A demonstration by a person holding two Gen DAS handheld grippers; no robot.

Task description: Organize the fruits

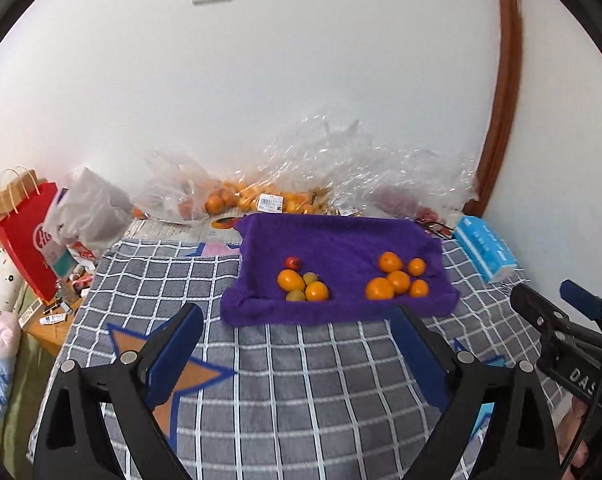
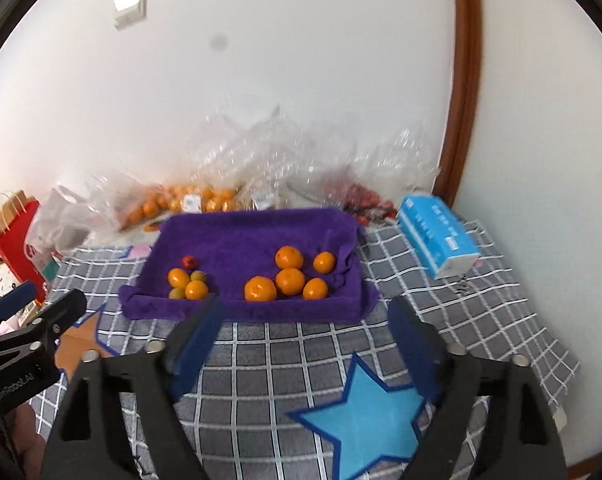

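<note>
Fruit sits in two clusters on a purple towel [image 1: 341, 248] draped over a tray-like form with raised edges. Right cluster: five oranges [image 1: 399, 281] packed close, some touching. Left cluster: two oranges [image 1: 291, 280], two small greenish fruits [image 1: 310, 278] and one small red fruit [image 1: 293, 263] at the back, all bunched together. The clusters are well apart, bare towel between them. Same layout in the right wrist view: five oranges [image 2: 290, 281] right, mixed group [image 2: 189, 280] left. The towel lies on a grey checked cloth [image 1: 281, 380] with star patches, orange one [image 1: 189, 376] near the left, blue star [image 2: 365, 416] near the right. Left hand-held gripper [image 1: 301, 320]: jaws spread wide, nothing between them, only cloth and the towel's near edge show through the gap; not touching the towel. Right hand-held gripper [image 2: 305, 312]: likewise wide open and empty, hanging short of the towel's front edge. Each gripper shows at the side of the other's view. Behind the towel, against the white wall: crumpled clear plastic bags [image 1: 341, 160] with more oranges [image 1: 221, 200] and some red fruit, blurred. Blue tissue pack [image 2: 437, 236] right of the towel, on the cloth. Far left: red paper bag [image 1: 29, 248] and clutter, too blurred to make out.
</note>
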